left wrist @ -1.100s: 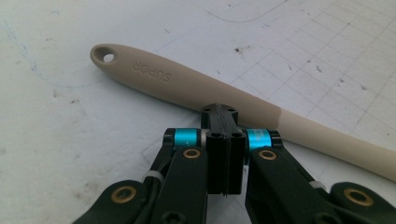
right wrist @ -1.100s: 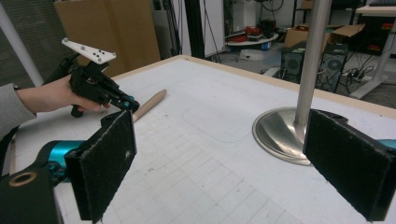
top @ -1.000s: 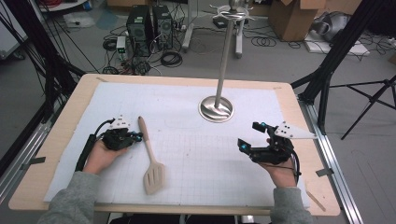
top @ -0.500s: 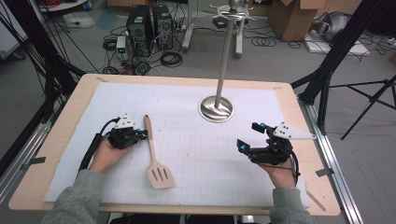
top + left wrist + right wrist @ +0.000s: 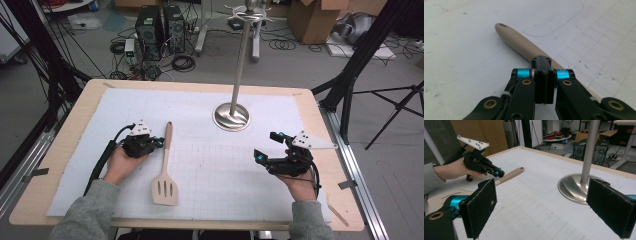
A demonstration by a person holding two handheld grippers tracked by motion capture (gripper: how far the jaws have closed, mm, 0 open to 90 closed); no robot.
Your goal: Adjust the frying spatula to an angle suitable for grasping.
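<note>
The wooden slotted spatula now lies straighter on the white grid mat than a second ago, handle pointing toward the stand. The left gripper, jaws pressed together, touches that handle, apparently nudging rather than gripping. The right gripper hovers apart, jaws wide.

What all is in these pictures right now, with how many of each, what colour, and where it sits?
Beige slotted spatula: one, lying on the mat's left half, handle pointing away from the person.
Silver metal stand with round base: one, far centre of the mat.
White gridded mat: one, covering the tabletop.
Light wooden table: one, under the mat.
Black computer towers: two, on the floor beyond the table.
Brown cardboard boxes: floor, far right.
Left gripper: black, jaws shut, against the spatula handle.
Right gripper: black, jaws open, right of the mat.
</note>
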